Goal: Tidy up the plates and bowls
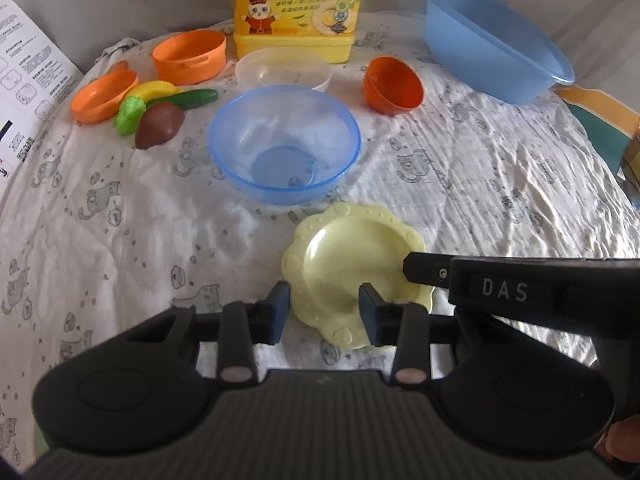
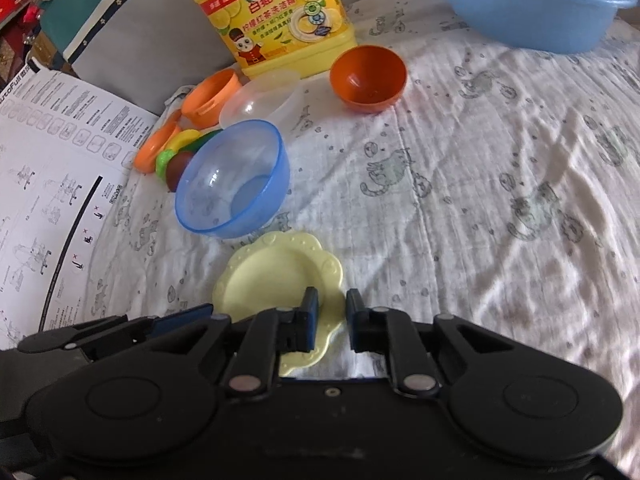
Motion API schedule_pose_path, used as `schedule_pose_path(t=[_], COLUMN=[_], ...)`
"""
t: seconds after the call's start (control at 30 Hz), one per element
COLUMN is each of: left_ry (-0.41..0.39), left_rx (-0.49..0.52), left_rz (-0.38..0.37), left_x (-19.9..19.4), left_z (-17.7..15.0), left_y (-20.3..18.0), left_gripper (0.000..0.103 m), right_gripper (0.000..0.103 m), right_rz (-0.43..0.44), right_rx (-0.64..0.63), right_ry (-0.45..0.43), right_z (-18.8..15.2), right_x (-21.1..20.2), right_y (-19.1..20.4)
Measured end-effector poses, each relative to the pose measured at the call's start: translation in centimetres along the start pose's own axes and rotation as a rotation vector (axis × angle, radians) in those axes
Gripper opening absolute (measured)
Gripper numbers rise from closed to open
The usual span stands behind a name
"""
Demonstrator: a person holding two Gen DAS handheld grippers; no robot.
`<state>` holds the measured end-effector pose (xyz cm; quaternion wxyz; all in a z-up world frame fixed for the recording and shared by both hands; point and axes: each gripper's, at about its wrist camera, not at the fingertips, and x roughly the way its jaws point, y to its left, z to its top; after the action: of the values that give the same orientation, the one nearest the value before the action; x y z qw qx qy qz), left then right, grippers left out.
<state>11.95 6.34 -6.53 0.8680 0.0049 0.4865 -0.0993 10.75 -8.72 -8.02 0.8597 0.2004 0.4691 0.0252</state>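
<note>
blue bowl (image 1: 285,142) just behind yellow plate (image 1: 352,264), orange bowl (image 1: 393,85) beyond

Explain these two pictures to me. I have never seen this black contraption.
No robot here: a person holds a black two-finger gripper in each hand, each with a camera looking along its fingers. One picture is from the left gripper, the other from the right gripper. Both reach the pale yellow plate on a cat-print cloth; whether either pinches it is unclear. Beyond lie a clear blue bowl, an orange bowl, a blue basin, toy food and a yellow detergent bottle.
</note>
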Motion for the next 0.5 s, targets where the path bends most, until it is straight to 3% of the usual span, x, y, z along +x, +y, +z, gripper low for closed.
schedule_pose_path(t=[0.5], left_ry=[-0.061], left_rx=[-0.013], left_rz=[-0.01], left_x=[-4.9], left_z=[-1.1], left_y=[-0.8], left_gripper=[0.036], right_gripper=[0.016], right_rz=[0.029], right_rx=[0.011], right_ry=[-0.036], right_z=[-1.2], right_x=[-4.9], right_y=[0.6])
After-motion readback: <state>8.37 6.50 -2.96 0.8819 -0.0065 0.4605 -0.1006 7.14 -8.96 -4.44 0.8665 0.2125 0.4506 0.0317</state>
